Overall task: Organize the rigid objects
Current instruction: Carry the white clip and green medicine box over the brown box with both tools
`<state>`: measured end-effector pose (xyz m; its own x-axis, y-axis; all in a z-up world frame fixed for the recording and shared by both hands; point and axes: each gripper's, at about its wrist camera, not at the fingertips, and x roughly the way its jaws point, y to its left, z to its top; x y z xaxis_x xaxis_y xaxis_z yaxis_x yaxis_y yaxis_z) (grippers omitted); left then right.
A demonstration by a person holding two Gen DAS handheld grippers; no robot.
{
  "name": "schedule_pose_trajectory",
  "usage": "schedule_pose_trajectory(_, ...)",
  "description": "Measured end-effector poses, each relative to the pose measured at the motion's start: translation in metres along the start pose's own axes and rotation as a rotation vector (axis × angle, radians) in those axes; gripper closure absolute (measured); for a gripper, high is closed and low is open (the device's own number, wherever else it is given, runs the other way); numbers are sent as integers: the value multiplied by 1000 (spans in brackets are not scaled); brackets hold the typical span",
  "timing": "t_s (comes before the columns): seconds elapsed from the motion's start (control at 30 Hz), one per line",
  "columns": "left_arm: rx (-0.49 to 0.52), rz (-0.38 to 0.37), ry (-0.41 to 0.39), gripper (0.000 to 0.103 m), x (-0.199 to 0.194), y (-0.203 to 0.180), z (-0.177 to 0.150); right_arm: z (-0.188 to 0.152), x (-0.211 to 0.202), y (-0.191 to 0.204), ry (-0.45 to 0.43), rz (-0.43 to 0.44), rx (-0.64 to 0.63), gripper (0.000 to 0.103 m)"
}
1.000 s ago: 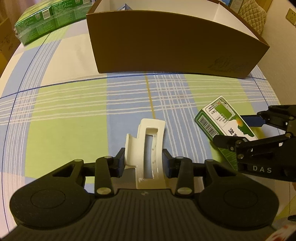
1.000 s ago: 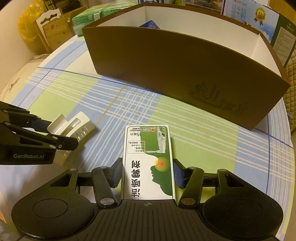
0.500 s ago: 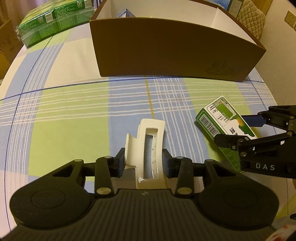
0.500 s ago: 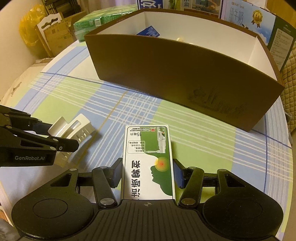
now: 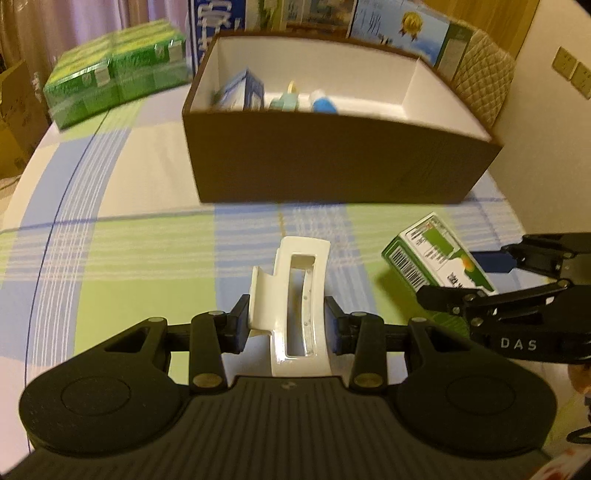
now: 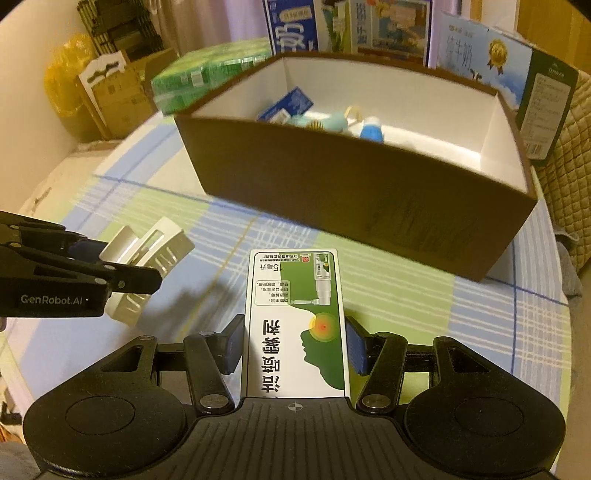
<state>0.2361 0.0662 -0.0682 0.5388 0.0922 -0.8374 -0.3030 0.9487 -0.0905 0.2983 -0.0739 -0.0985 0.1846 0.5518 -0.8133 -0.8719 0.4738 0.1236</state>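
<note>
My left gripper (image 5: 288, 325) is shut on a white plastic hair clip (image 5: 295, 295) and holds it above the checked tablecloth. My right gripper (image 6: 295, 347) is shut on a green and white medicine box (image 6: 297, 321), also held above the cloth. Each gripper shows in the other's view: the right gripper (image 5: 491, 275) with the medicine box (image 5: 432, 254) at the right, the left gripper (image 6: 122, 264) with the clip (image 6: 147, 251) at the left. Ahead stands an open brown cardboard box (image 5: 332, 166) with a white inside, holding a blue carton (image 5: 240, 92) and small items (image 6: 369, 129).
Green packs (image 5: 114, 85) lie on the table at the far left. Printed cartons (image 6: 406, 29) stand behind the brown box. A quilted chair back (image 5: 484, 70) is at the far right. Cardboard boxes (image 6: 118, 92) sit off the table to the left.
Both grippers have risen with their loads. The inside of the brown box and its contents have come into sight in both views.
</note>
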Motion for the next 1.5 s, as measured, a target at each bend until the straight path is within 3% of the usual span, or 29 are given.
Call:
schedule_pose_trajectory(0.33, 39, -40, -105, 68, -27, -17, 43, 30, -37, -15, -109, 4, 60, 51)
schedule_pose_trajectory(0.77, 108, -55, -197, 68, -20, -38, 115, 83, -59, -56, -235, -50, 100, 51)
schedule_pose_trajectory(1.13, 158, -78, -213, 68, 17, -56, 184, 133, -35, -95, -252, -95, 167, 51)
schedule_pose_trajectory(1.5, 205, -82, -152, 68, 79, -70, 233, 164, 18, -140, -196, -164, 251, 51)
